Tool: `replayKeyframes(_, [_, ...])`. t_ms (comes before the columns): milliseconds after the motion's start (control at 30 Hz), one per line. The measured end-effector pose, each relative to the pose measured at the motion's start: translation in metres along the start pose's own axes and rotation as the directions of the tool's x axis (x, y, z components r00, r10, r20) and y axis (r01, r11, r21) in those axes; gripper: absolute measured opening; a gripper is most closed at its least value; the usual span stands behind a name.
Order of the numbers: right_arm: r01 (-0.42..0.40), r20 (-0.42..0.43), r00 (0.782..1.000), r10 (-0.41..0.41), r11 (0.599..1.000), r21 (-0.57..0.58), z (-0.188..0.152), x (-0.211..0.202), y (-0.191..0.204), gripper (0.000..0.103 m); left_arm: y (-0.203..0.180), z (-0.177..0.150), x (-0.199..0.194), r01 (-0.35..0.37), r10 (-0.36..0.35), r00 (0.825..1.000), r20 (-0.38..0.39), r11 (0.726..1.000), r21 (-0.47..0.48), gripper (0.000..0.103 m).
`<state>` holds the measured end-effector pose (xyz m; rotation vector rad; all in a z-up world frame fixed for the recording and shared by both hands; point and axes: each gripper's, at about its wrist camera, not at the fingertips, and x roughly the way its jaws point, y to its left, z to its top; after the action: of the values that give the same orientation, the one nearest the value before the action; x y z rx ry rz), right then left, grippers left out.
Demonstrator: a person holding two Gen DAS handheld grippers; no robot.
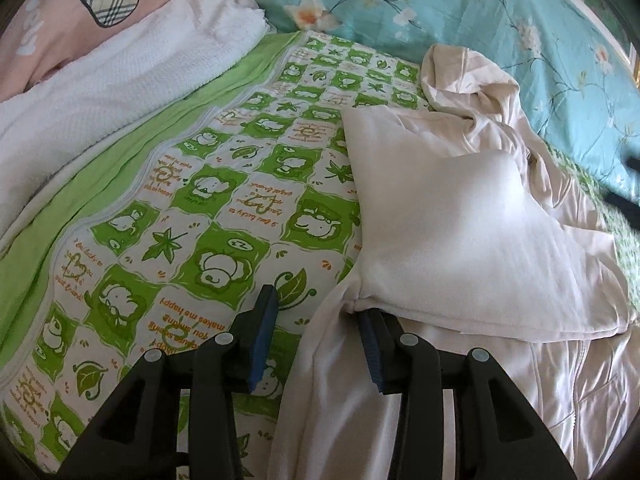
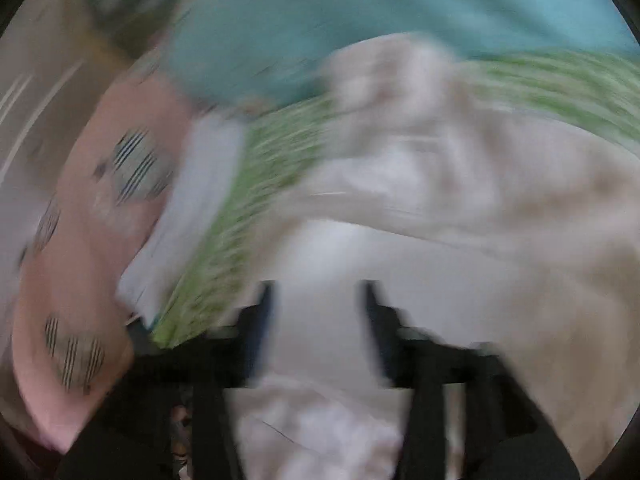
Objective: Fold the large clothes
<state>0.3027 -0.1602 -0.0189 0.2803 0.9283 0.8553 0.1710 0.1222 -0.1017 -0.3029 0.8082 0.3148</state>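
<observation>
You've got the green cartoon-print quilt (image 1: pixel 208 200) spread flat as your landmark — elephants, leaves and orange lettering across it. Along its far left edge lies a white knitted blanket (image 1: pixel 132 68), and beyond that a pink pillow (image 1: pixel 60 8) with a plaid patch. Past the quilt's far end — a turquoise floral duvet (image 1: pixel 460 12). The right wrist view is badly blurred.

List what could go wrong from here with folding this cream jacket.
1. The left gripper is open, one finger right at the folded flap of the cream jacket; that flap may slide or spring open.
2. The right wrist view is motion-blurred, so the right gripper may land off target.
3. The bunched hood could fold in crooked.
</observation>
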Motion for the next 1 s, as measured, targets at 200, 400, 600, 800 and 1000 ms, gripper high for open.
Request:
replayKeyframes(200, [-0.115,-0.224,0.972,0.072,0.976,-0.185,0.075,0.151,0.056,0.067,0.009,-0.001,0.000,0.047,-0.046,0.999,0.010,0.998,-0.036,0.042])
replayKeyframes(400, [-0.107,-0.471,0.878,-0.083,0.926,-0.362,0.068,0.247,0.069,0.044,0.020,-0.004,0.000,0.099,-0.096,0.995,0.040,0.991,-0.094,0.042])
replayKeyframes(600, [-0.141,-0.367,0.929,0.045,0.961,-0.238,0.084,0.251,0.069,0.004,0.027,-0.006,-0.002,0.095,-0.087,0.994,0.059,0.985,-0.143,0.040])
replayKeyframes(800, [-0.107,-0.232,0.969,0.083,0.990,-0.091,0.074,0.228,0.054,0.011,0.033,-0.010,-0.016,0.104,-0.102,0.995,0.019,0.983,-0.152,0.038])
replayKeyframes(1000, [-0.018,-0.018,1.000,0.017,0.997,-0.070,0.038,0.100,0.024,0.015,0.019,0.004,-0.046,0.231,-0.227,0.973,0.045,0.964,-0.130,0.040])
